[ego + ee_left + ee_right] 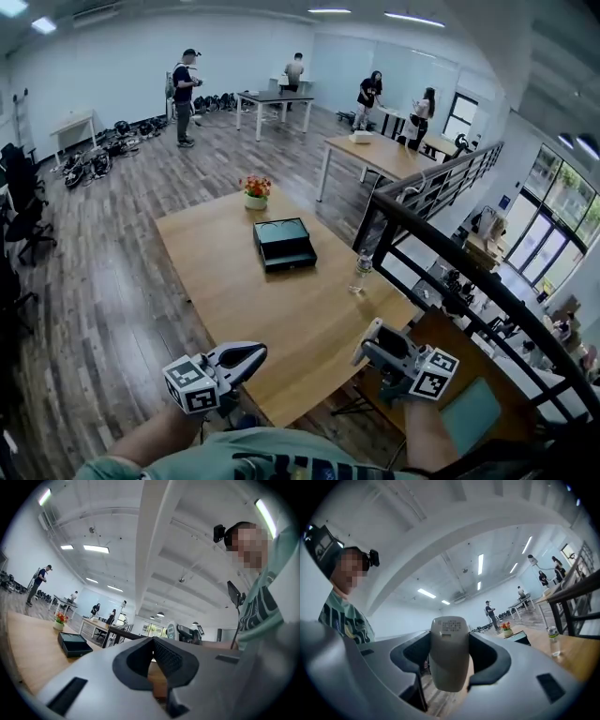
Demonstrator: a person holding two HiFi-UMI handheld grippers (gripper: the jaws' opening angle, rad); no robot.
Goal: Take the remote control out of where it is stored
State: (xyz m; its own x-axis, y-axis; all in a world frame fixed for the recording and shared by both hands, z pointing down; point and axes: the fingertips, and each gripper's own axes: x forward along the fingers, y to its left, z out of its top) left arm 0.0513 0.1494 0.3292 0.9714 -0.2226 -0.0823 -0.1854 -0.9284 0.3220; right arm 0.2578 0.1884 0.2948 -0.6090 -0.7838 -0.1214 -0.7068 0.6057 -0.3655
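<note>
A wooden counter stands in an open office. At its centre lies a dark open box, with a flower pot behind it and a water bottle near the right edge. By the near edge, the left gripper and right gripper hover, well apart.

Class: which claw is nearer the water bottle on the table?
Right. The right claw sits just nearside of the water bottle, by the table's corner; the left claw is farther, off to the bottle's left at the near edge.
</note>
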